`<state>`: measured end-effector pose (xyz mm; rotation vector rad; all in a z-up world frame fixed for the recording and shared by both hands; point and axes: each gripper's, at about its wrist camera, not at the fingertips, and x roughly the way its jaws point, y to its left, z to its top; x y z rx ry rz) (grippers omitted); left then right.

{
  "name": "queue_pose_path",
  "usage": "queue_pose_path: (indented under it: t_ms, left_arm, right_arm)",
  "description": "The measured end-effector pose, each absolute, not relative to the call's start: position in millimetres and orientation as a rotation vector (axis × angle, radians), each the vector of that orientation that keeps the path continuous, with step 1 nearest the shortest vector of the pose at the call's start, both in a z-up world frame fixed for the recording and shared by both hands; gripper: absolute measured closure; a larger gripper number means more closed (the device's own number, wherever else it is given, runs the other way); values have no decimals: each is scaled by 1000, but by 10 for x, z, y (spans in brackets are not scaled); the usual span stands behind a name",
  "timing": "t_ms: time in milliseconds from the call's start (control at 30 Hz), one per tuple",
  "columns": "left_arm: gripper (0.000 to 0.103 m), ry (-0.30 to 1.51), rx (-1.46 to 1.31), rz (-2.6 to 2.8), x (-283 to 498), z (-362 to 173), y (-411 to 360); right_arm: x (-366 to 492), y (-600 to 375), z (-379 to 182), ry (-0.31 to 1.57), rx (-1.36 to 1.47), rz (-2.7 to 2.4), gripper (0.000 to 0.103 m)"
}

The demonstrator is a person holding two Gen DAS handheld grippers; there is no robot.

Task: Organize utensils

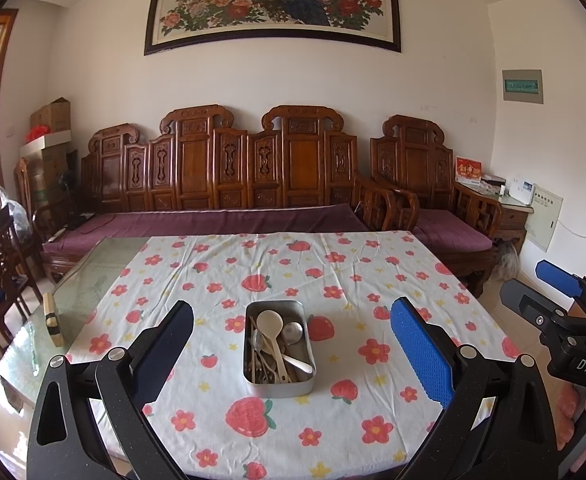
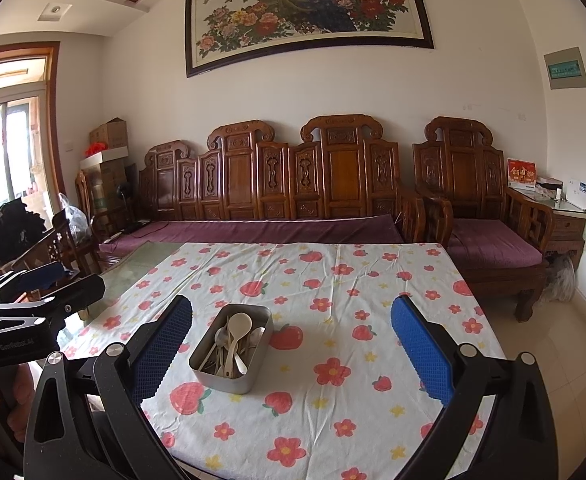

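A rectangular metal tin (image 1: 249, 348) (image 2: 209, 376) sits mid-table on the flowered cloth. It holds several utensils: a cream plastic spoon (image 1: 271, 322) (image 2: 239, 328), metal spoons (image 1: 293, 332) (image 2: 221, 337) and wooden chopsticks (image 1: 259, 360). My left gripper (image 1: 291, 320) is open, held back from the tin, which lies between its blue fingers in the left wrist view. My right gripper (image 2: 291, 320) is open too and empty, with the tin just inside its left finger. The right gripper (image 1: 533, 292) also shows at the right edge of the left wrist view, and the left gripper (image 2: 63, 278) at the left edge of the right wrist view.
The flowered cloth (image 1: 333, 264) (image 2: 373, 272) covers most of a glass table (image 1: 89, 276). A small wooden block (image 1: 53, 320) stands on the bare glass at the left. A carved wooden sofa (image 1: 229, 184) runs behind the table, with chairs (image 1: 1, 264) to the left.
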<state>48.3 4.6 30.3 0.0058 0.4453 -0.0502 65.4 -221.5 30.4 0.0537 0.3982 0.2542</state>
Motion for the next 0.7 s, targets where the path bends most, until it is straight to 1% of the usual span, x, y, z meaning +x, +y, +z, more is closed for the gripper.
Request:
queue_pose_path:
  t_ms: [700]
  left_arm:
    - [8,452,2,-51,476,344,11]
  right_arm:
    - [636,-2208,336,399,58,254,3]
